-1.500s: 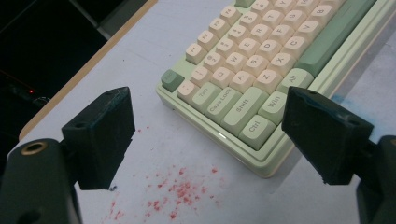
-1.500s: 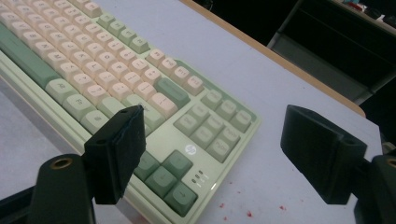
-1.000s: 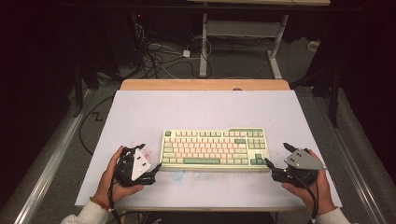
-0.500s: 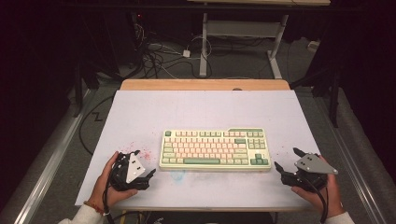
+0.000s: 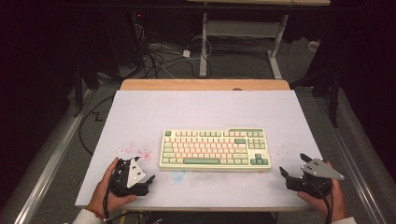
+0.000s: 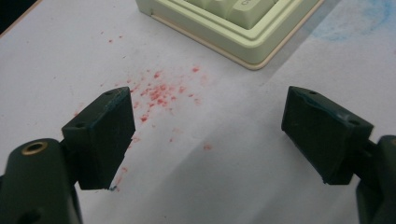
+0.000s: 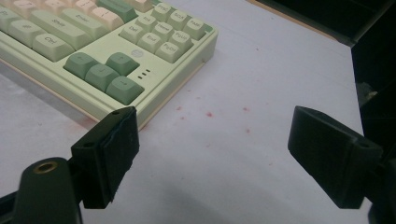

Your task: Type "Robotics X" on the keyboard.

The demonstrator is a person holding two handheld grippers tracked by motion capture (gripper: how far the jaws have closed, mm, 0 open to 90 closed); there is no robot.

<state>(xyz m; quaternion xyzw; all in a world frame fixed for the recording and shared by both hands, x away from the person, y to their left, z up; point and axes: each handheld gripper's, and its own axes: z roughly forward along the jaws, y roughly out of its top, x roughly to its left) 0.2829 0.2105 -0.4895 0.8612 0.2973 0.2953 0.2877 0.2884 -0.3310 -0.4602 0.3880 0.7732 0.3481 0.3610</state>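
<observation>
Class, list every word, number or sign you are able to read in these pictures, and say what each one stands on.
"Shift", "Enter", "Ctrl": faintly, on keys of the keyboard in the right gripper view.
"Del", "End", "PgDn", "Home", "PgUp": plausible but blurred, on its small keys.
Arrow marks on the dark green keys: too faint to read.
High view keycaps: too small to read.
Left claw, right claw, table: no text.

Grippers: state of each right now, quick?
Left gripper: open, holding nothing, over the table beside the keyboard.
Right gripper: open, holding nothing, just off the keyboard's corner.
</observation>
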